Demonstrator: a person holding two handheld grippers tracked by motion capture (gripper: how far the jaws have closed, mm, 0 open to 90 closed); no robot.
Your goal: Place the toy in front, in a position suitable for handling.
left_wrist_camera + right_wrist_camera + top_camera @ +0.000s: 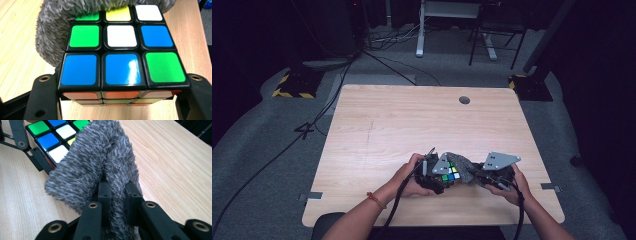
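Note:
A colour puzzle cube with blue, green, white and yellow squares on its top face sits between the black jaws of my left gripper, which is shut on its sides. In the high view the cube is near the table's front edge, with the left gripper around it. A fuzzy grey cloth is pinched in my right gripper, shut on it. The cloth lies over the far edge of the cube's top face. The right gripper is just right of the cube.
The light wooden table has a round cable hole near its far edge. Both forearms come in from the bottom. Beyond the table are cables on the grey floor and a desk frame.

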